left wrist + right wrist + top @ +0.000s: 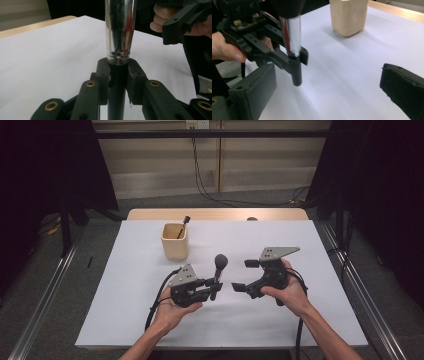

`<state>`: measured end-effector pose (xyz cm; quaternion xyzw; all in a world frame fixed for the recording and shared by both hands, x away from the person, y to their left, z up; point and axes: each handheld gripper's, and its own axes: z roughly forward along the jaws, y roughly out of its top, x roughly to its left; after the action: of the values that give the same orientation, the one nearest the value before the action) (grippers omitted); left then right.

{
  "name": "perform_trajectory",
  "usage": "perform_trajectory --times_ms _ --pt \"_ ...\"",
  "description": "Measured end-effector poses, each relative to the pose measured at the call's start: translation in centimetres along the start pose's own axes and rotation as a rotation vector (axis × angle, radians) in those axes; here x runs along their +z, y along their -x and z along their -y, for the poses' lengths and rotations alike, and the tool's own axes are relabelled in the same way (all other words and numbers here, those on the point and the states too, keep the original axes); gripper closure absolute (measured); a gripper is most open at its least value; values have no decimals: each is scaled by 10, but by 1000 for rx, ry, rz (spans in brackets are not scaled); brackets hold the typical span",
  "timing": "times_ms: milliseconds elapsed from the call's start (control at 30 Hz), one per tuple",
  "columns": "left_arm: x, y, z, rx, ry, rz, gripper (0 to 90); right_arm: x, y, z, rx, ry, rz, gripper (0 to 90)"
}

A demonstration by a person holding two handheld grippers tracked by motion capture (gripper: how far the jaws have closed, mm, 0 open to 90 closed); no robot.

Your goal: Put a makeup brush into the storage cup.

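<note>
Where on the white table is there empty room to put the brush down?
Bare table lies left of the left gripper, which grips the brush. More lies right of the open right gripper. It is crowded between them and near the cup.

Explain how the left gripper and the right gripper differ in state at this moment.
The left gripper is shut on the brush, clamping its black handle so it stands upright; the right gripper is open, with nothing between its jaws. The left gripper's plate lies lower and nearer the cup than the right gripper's plate. Both are black, hand-held above the white table.
</note>
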<state>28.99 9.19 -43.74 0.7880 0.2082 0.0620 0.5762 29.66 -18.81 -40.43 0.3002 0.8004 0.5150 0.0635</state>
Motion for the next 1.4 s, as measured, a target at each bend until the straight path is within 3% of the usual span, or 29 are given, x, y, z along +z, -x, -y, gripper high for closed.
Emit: perform_trajectory --times_ms 133,433,867,1033,1167,1400 --pt "-7 1 -2 2 11 -4 747 -2 3 5 29 1 39 18" --pt "-25 -6 -3 -3 22 -35 747 -12 4 11 16 31 83 14" --pt "-59 -16 -5 -19 53 -94 746 -28 10 34 40 97 221 12" --pt "-71 -22 -6 -29 70 -128 747 -35 12 43 83 106 241 9" --pt "-81 -27 -7 -30 75 -152 747 -41 10 49 77 145 265 9" --pt "-93 -35 -11 -38 95 -186 747 -52 9 62 72 163 330 5"
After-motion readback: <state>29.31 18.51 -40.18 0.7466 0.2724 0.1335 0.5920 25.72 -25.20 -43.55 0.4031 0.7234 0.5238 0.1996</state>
